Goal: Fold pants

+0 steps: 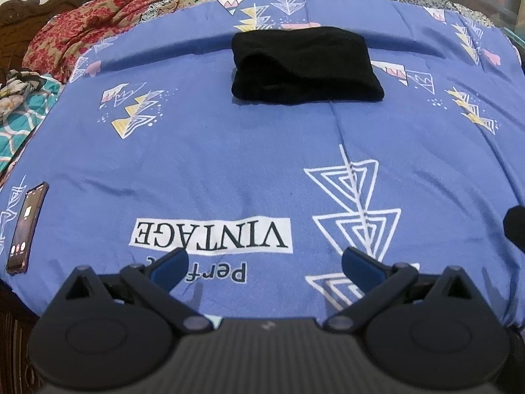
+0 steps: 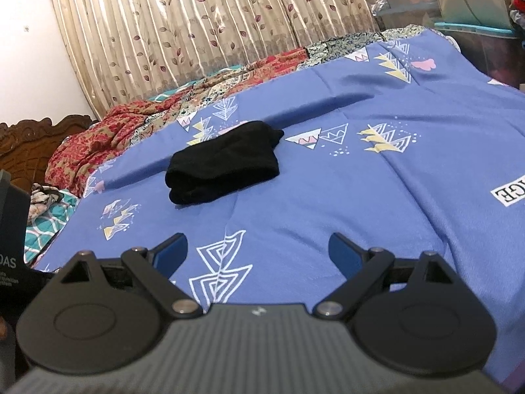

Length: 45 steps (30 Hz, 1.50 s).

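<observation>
Both the left gripper [image 1: 264, 264] and right gripper [image 2: 257, 252] hold their fingers wide, empty. The folded black pants [image 1: 303, 65] lie well ahead on the bedsheet [image 1: 229, 164], printed "VINTAGE" near the left fingers.

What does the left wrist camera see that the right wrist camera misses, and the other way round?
Only the left wrist view shows a phone lying on the blue bedsheet. Only the right wrist view shows the tall leaf-print curtain. Both show the folded black pants on the sheet, apart from each view's own open gripper: left gripper, right gripper.
</observation>
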### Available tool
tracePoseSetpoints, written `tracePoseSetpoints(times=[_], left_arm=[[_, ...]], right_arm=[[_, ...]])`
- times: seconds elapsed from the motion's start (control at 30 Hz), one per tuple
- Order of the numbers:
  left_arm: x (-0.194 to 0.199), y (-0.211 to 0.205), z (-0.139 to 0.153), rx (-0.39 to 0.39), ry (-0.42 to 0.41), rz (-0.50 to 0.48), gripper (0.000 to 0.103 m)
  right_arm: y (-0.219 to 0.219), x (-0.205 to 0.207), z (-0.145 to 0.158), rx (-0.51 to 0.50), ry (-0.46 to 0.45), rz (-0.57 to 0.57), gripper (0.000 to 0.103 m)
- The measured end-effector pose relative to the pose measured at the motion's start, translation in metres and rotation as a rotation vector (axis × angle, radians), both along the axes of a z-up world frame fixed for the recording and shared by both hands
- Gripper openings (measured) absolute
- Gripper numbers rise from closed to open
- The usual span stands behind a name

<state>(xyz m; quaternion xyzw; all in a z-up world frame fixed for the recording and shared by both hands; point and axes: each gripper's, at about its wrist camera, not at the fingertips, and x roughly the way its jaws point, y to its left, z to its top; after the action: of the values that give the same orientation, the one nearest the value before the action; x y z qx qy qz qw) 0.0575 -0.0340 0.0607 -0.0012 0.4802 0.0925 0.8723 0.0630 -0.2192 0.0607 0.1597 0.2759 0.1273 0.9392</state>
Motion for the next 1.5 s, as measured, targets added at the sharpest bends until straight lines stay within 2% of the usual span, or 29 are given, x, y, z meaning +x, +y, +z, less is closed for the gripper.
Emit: tracePoseSetpoints(times=[0.53, 1.5], left_arm=[[-0.005, 0.004, 0.013, 0.01, -0.037, 0.006, 0.103], [0.0, 0.011, 0.002, -0.01, 0.016, 0.031, 0.103]], right_arm=[[0.003, -0.003, 0.004, -0.002, -0.017, 0.001, 0.094], [0.007, -0.005, 0.001, -0.01, -0.004, 0.004, 0.094]])
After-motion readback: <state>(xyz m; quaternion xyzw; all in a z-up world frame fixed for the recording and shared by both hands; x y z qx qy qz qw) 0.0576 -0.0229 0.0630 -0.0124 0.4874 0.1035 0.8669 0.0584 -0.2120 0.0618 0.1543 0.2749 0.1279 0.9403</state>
